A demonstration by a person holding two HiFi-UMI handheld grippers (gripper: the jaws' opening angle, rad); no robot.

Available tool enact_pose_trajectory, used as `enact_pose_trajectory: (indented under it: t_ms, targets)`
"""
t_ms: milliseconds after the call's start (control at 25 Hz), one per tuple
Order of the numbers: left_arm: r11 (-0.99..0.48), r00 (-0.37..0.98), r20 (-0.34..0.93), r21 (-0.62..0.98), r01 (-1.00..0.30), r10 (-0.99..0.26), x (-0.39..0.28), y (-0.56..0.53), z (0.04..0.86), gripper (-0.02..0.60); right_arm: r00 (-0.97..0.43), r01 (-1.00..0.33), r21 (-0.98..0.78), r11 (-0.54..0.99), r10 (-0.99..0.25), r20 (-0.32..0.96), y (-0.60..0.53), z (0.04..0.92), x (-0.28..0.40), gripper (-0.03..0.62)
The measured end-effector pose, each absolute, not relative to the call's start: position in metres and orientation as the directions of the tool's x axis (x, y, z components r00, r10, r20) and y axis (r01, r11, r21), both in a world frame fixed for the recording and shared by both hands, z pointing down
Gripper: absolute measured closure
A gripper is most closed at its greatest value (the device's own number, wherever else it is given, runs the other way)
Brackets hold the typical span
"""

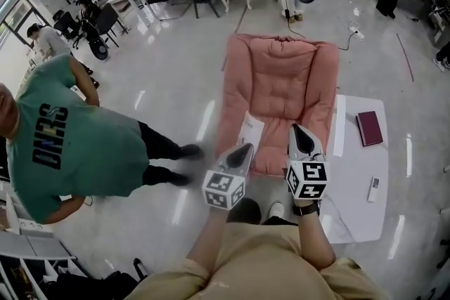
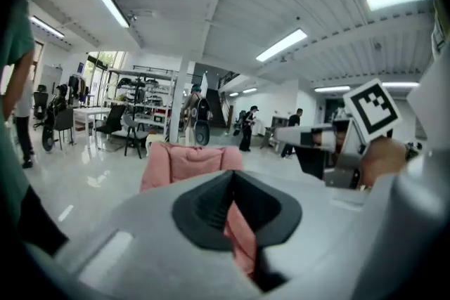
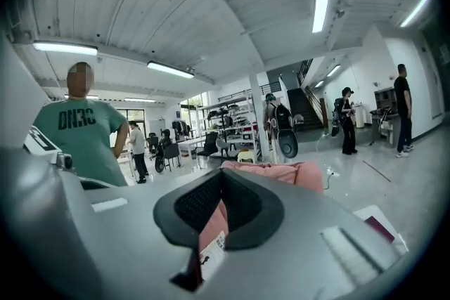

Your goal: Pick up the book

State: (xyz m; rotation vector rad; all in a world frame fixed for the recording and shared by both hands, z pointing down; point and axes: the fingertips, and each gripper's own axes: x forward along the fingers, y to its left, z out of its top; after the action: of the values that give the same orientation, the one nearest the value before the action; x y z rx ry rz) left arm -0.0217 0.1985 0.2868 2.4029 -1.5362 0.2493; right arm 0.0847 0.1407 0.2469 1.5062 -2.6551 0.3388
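A white booklet (image 1: 251,130) lies on the left of the seat of a pink cushioned chair (image 1: 281,81); through the right gripper's jaws it shows as a printed white sheet (image 3: 211,253). A dark red book (image 1: 369,128) lies on the white low table (image 1: 351,200) to the right of the chair, also seen in the right gripper view (image 3: 383,228). My left gripper (image 1: 246,147) is shut and empty over the chair's front edge, just right of the booklet. My right gripper (image 1: 295,128) hovers over the seat's front right, jaws together, holding nothing.
A person in a green T-shirt (image 1: 70,137) stands close on the left. A remote (image 1: 375,187) and a long white strip (image 1: 339,124) lie on the low table. Desks, chairs and other people stand at the far end of the glossy floor.
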Motion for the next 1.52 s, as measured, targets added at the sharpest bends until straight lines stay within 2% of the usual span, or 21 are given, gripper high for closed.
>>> enact_pose_trajectory:
  t_ms: [160,360,840,1280,1520]
  targets:
    - [-0.348,0.389,0.423,0.173,-0.921,-0.819,-0.045,0.175,0.345,0.581,-0.542,-0.84,-0.177,0.512,-0.803,0.247,0.113,0.283,0.069,0.591]
    - [-0.314,0.373,0.535,0.202,-0.928,-0.758,-0.076,0.134,0.412,0.581,-0.594,-0.805,-0.176,0.567,-0.769,0.235,0.073,0.306,0.046,0.591]
    - [-0.275,0.346,0.751,0.224,-0.935,-0.562,-0.139,0.043,0.57,0.58,-0.612,-0.781,-0.238,0.578,-0.632,0.474,-0.015,0.421,-0.036,0.591]
    - [-0.262,0.318,0.893,0.239,-0.935,-0.318,-0.156,0.017,0.714,0.335,-0.61,-0.774,-0.282,0.567,-0.546,0.575,-0.04,0.497,-0.061,0.591]
    - [-0.245,0.324,0.915,0.266,-0.932,-0.241,-0.153,0.014,0.757,0.316,-0.583,-0.795,-0.29,0.532,-0.538,0.609,-0.047,0.517,-0.048,0.591]
